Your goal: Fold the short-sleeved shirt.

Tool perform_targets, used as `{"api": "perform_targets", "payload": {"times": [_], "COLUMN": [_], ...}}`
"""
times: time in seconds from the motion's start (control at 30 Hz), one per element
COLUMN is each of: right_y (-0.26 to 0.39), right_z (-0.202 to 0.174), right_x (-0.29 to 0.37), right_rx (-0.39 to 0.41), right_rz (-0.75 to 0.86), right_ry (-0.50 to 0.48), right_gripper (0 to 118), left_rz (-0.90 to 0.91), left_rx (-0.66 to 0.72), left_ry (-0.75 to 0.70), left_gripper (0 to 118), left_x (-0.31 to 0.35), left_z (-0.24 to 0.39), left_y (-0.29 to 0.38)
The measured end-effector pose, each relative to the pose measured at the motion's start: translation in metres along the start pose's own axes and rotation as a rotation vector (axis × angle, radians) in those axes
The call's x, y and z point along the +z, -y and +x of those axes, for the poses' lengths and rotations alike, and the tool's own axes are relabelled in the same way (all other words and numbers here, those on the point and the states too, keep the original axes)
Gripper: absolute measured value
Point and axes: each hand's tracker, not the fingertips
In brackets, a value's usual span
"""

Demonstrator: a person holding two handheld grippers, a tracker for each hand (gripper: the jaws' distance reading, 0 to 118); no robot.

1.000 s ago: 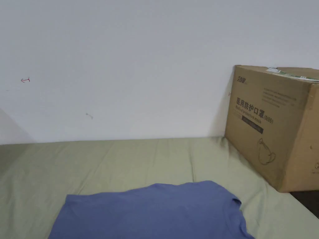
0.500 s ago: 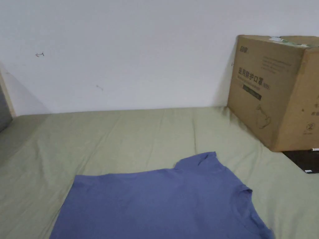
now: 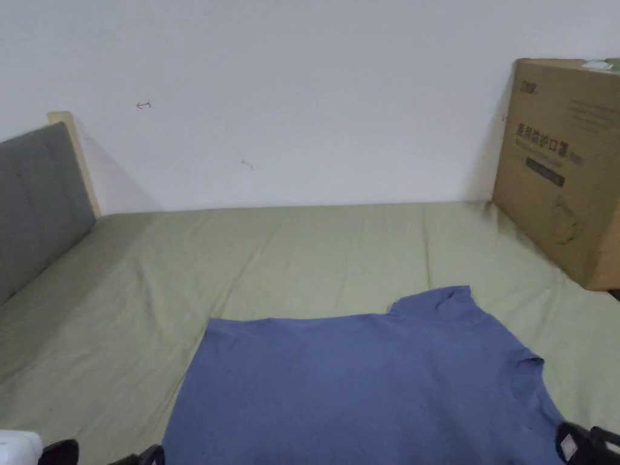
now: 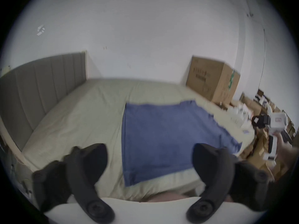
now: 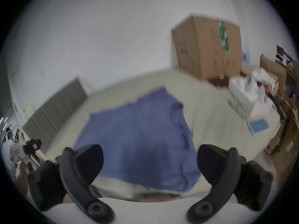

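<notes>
Both grippers, left gripper [image 4: 149, 161] and right gripper [image 5: 149, 161], gape empty; a sloppy pinch could bunch the flat shirt [image 3: 363, 387].

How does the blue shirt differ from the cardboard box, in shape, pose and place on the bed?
The shirt is blue, soft and lies flat; the box is brown, stiff and stands tall. The shirt is spread near the front edge of the bed, below the open left gripper and the open right gripper; the box stands at the far right end by the wall. Both rest on the green sheet, untouched.
</notes>
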Motion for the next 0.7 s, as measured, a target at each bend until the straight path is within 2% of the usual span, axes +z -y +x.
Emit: {"api": "perform_targets", "payload": {"times": [0.03,0.07,0.1,0.13,0.2,0.23,0.27,0.37,0.43,0.5,0.53,0.57,0.6,0.63,0.67,0.7], "right_y": [-0.005,-0.010,-0.013,-0.016,-0.027,-0.029,-0.031,-0.027,-0.021,-0.013,-0.010,-0.007,-0.004,-0.001,0.001,0.003], "right_z": [-0.011,-0.023,-0.040,-0.046,-0.050,-0.054,-0.057,-0.059,-0.060,-0.057,-0.055,-0.055,-0.054,-0.054,-0.054,-0.054], "right_x": [0.009,0.016,0.020,0.022,0.023,0.019,0.019,0.012,0.004,-0.006,-0.008,-0.011,-0.014,-0.017,-0.019,-0.023], "right_rx": [0.003,0.016,0.037,0.048,0.024,0.028,0.043,0.116,0.134,0.113,0.099,0.091,0.088,0.086,0.083,0.080], "right_rz": [0.063,0.120,0.148,0.125,0.100,0.070,0.065,0.034,-0.008,-0.075,-0.099,-0.118,-0.133,-0.144,-0.159,-0.175], "right_ry": [-0.014,-0.008,0.018,0.049,-0.097,-0.126,-0.108,-0.083,-0.069,-0.073,-0.084,-0.087,-0.081,-0.073,-0.068,-0.064], "right_gripper": [83,20,0,0,0,0,0,0,0,0,0,0,0,0,0,0], "left_rz": [0.058,0.095,0.118,0.147,0.078,0.007,-0.093,-0.556,-0.615,-0.659,-0.663,-0.661,-0.664,-0.677,-0.649,-0.660], "left_rx": [0.013,0.033,0.051,0.044,0.056,0.037,0.001,0.030,-0.008,-0.060,-0.060,-0.060,-0.053,-0.047,-0.037,-0.033], "left_ry": [-0.022,-0.037,-0.049,-0.083,-0.016,-0.015,-0.054,0.037,0.015,-0.057,-0.052,-0.066,-0.066,-0.052,-0.042,-0.047], "left_gripper": [55,5,0,0,0,0,0,0,1,1,9,47,95,118,112,112], "left_x": [0.008,0.013,0.016,0.018,0.010,0.002,-0.010,-0.063,-0.085,-0.108,-0.114,-0.121,-0.128,-0.134,-0.139,-0.145], "left_z": [0.007,0.015,0.020,0.023,0.019,0.016,0.010,-0.022,-0.037,-0.050,-0.054,-0.058,-0.060,-0.063,-0.065,-0.066], "left_y": [-0.002,-0.004,-0.005,-0.007,-0.013,-0.017,-0.020,-0.009,0.015,0.038,0.044,0.050,0.057,0.065,0.071,0.074]}}
